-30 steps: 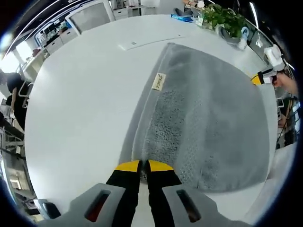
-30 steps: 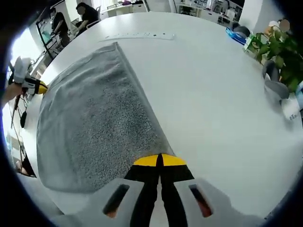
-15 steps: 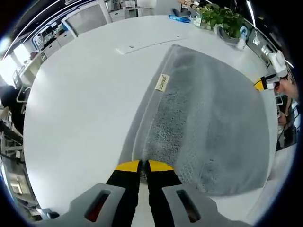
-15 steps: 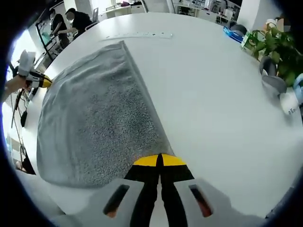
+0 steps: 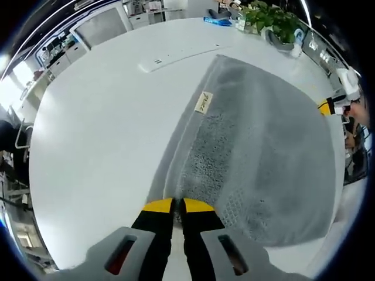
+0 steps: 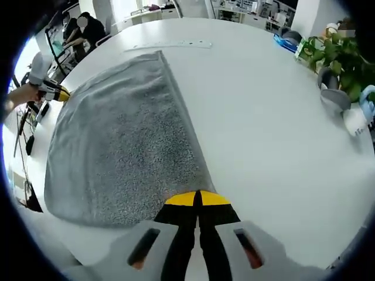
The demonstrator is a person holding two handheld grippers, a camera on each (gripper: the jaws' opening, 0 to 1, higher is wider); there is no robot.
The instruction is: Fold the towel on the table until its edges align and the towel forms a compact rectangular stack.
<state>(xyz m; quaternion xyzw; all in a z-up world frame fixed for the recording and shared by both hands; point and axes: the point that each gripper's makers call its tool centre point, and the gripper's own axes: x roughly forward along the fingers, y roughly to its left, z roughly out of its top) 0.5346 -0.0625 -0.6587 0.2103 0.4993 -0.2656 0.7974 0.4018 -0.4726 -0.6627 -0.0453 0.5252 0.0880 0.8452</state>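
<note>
Towel [image 5: 258,152] spreads grey across the white worktop [image 5: 99,129] in the left gripper view, a small cream label [image 5: 203,103] on its folded left edge. The left gripper [image 5: 177,205] has its yellow-tipped fingers [image 5: 158,205] pressed together on the towel's near corner. At the far right edge, the other gripper's yellow tip [image 5: 324,107] meets the cloth. A potted plant [image 5: 270,22] stands beyond. In the right gripper view, the right gripper [image 6: 197,198] pinches the towel's [image 6: 123,146] near corner, fingers [image 6: 214,199] closed. The left gripper [image 6: 58,93] shows at the towel's far left edge.
</note>
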